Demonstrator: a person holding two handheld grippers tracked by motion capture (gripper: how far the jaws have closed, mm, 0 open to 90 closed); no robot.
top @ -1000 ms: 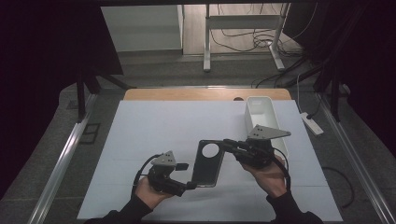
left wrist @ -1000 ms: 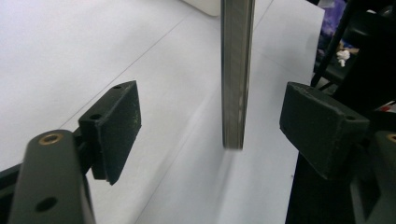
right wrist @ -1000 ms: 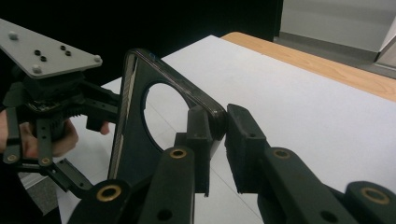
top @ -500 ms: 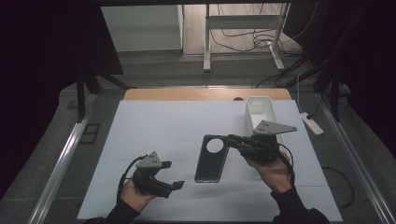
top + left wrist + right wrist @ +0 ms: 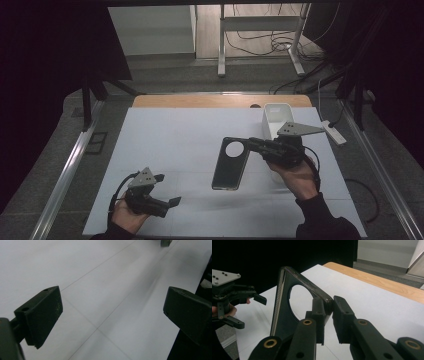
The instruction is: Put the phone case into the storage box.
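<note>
A: Where is the phone case [image 5: 231, 163] seen, and how is it held?

B: It is held clear of the white tabletop [image 5: 175, 145], just in front of the white bin [image 5: 278, 116]. Its upper corner beside the round camera opening is pinched between the fingers [image 5: 320, 312] of the right gripper [image 5: 256, 143], which are closed on the rim. The rest of the case hangs free toward the near edge.

A: How is it expected to handle?

B: It is judged to be light and thin, with some flex, since it is a hollow shell with a large cut-out. The glossy rim could slip under a corner pinch, and the long free end may swing or twist. A hold along a long side edge would be steadier.

A: And the other tool?

B: The left gripper [image 5: 167, 202] is seen low at the near left, well apart from the case. Its fingers [image 5: 41, 315] have just been opening and stand wide with nothing between them.
</note>
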